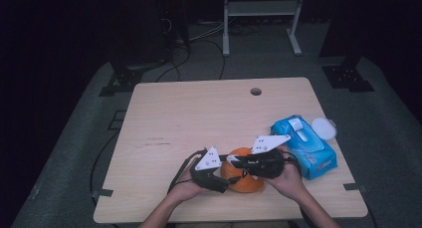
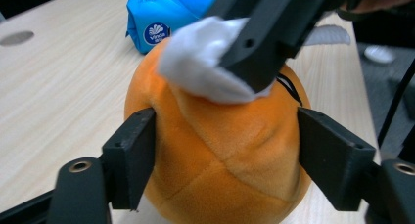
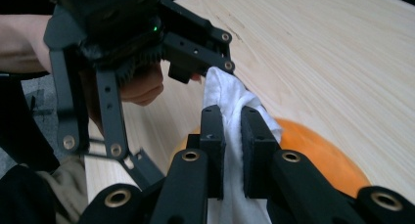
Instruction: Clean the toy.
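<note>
At the near edge of the table [image 1: 164,113], the person's two hands meet over an orange plush ball [image 1: 242,177], which sits on the wood just right of the middle. The left gripper [image 1: 219,174] comes at it from the left and low, its two black jaws standing one on each side of the ball; in the left gripper view both pads lie against the fuzzy orange sides [image 2: 220,160], so it is clamped on the ball and steadies it against the table. The right gripper [image 1: 238,161] reaches in from the right and lies across the top of the ball, its jaws pinched together on a white wipe [image 3: 235,116]; a fold of the wipe stands up between the pads and a bunched end presses on the ball's upper left [image 2: 200,70]. What the next stroke turns on, as I judge it, is that the wipe sits on the crown of the ball directly above the left gripper's jaws, with the right gripper's long axis running right to left across the table, so a rub would most easily travel along that line while the left hand keeps the ball from rolling. Farther off to the right, near but apart from the ball, lies a blue pack of wipes [image 1: 306,148], with a round white lid [image 1: 323,128] just beyond it by the right edge. A small round hole [image 1: 256,91] marks the far side of the table.
</note>
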A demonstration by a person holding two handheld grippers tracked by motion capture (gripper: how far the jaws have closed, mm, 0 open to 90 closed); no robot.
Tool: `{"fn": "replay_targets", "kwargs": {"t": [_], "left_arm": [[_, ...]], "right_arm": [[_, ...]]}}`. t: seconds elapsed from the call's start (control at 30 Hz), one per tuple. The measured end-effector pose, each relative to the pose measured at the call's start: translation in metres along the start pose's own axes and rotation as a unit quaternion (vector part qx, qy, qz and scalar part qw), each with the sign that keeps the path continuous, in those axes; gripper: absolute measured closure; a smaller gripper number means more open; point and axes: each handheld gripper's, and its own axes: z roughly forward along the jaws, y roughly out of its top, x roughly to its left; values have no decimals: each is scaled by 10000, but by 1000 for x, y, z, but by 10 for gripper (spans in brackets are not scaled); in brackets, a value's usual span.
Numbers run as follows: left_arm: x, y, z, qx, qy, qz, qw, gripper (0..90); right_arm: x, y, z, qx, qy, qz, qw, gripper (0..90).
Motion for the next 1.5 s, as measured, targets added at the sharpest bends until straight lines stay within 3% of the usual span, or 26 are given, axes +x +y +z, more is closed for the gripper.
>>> {"fn": "replay_targets", "kwargs": {"t": [0.1, 0.2, 0.33, 0.4, 0.5, 0.57, 0.6, 0.73, 0.8, 0.83, 0.9, 0.97, 1.07, 1.17, 1.23, 1.3, 1.4, 1.5], "left_arm": [[-1, -1, -1, 29, 58, 202, 9998, 292], [-1, -1, 0, 32, 57, 250, 9997, 295], [0, -3, 0, 74, 52, 306, 9995, 299], [-1, -2, 1, 109, 47, 387, 9992, 301], [-3, -2, 1, 131, 52, 497, 9987, 300], [-2, -2, 1, 140, 44, 458, 9988, 299], [-1, -3, 1, 164, 43, 430, 9989, 296], [7, -9, -1, 187, -4, 234, 9996, 294], [15, -14, -3, 184, -56, 11, 9998, 293], [17, -17, -4, 161, -99, -78, 9998, 292], [20, -19, -3, 109, -162, -210, 9996, 291], [20, -18, -2, 129, -133, -277, 9994, 288], [22, -18, -1, 109, -115, -416, 9990, 285], [25, -21, -3, 93, -151, -513, 9985, 286], [27, -22, -3, 73, -149, -595, 9981, 287], [29, -24, -3, 50, -163, -645, 9978, 289], [31, -25, -4, 47, -189, -654, 9977, 287], [31, -22, -4, 71, -241, -728, 9970, 244]], "right_arm": [[-3, 1, 0, -61, -96, 36, 9999, 811], [-15, -2, -4, -111, -299, 175, 9993, 812], [-32, -12, -11, 27, -619, 371, 9974, 811], [-35, -16, -12, -39, -499, 596, 9970, 812], [-25, -10, -10, -113, -247, 488, 9984, 811], [-17, -5, -5, -191, 139, 501, 9985, 811], [-14, -3, -2, -174, 185, 437, 9987, 811], [-17, -3, 2, -37, -27, 303, 9995, 810], [-23, -6, 0, 100, -383, 214, 9990, 810], [-25, -9, -2, 127, -437, 261, 9986, 810], [-27, -15, -5, 107, -446, 356, 9983, 810], [-20, -14, -4, 96, -450, 282, 9985, 809], [-5, -7, 1, 46, -42, 107, 9999, 809], [4, -5, 8, 205, -87, -221, 9995, 807], [-1, -6, 5, 232, -138, -177, 9995, 808], [-12, -11, -2, 251, -334, -71, 9991, 809], [-32, -22, -11, 215, -525, 261, 9980, 809], [-37, -27, -14, 239, -508, 394, 9976, 809]]}}
